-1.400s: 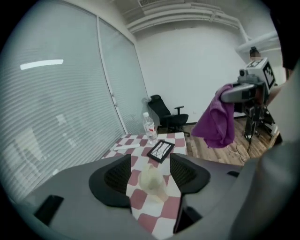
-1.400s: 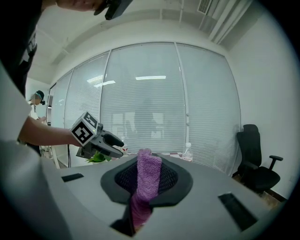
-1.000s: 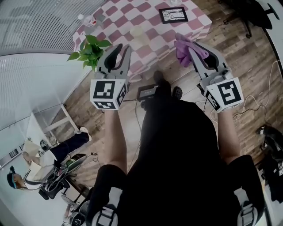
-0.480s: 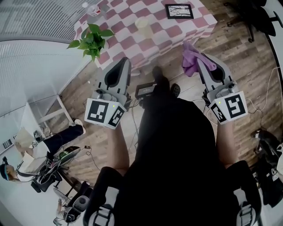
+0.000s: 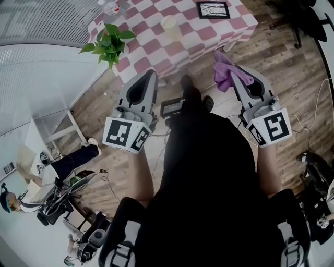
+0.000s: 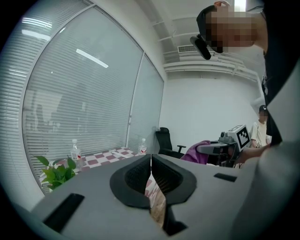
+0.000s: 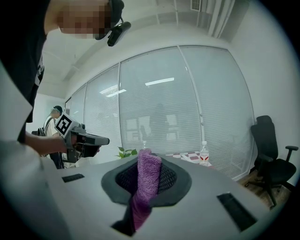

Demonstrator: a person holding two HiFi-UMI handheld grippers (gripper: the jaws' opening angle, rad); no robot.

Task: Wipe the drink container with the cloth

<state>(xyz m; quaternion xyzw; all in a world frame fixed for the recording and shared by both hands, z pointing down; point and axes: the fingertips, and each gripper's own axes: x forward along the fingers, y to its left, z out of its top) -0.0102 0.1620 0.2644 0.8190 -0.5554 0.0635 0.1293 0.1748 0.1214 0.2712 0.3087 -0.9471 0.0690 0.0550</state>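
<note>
The drink container (image 5: 169,24), a pale translucent cup, stands on the pink-and-white checked table (image 5: 156,41) at the top of the head view. Both grippers are held over the wooden floor, short of the table. My left gripper (image 5: 149,74) is shut with nothing in it; in the left gripper view its jaws (image 6: 151,159) meet tip to tip. My right gripper (image 5: 228,65) is shut on a purple cloth (image 5: 224,70), and in the right gripper view the cloth (image 7: 146,180) stands up between the pads and hangs down in front.
A potted plant (image 5: 110,41) sits at the table's near left corner, a framed picture (image 5: 213,9) at its far right, water bottles (image 5: 110,7) at the far left. A black device (image 5: 174,107) and cables lie on the floor. A person (image 5: 68,166) sits lower left; an office chair (image 5: 300,18) stands upper right.
The left jaws have gone from slightly apart to shut. Both grippers have drawn back from the table toward my body, the cloth still in the right one.
</note>
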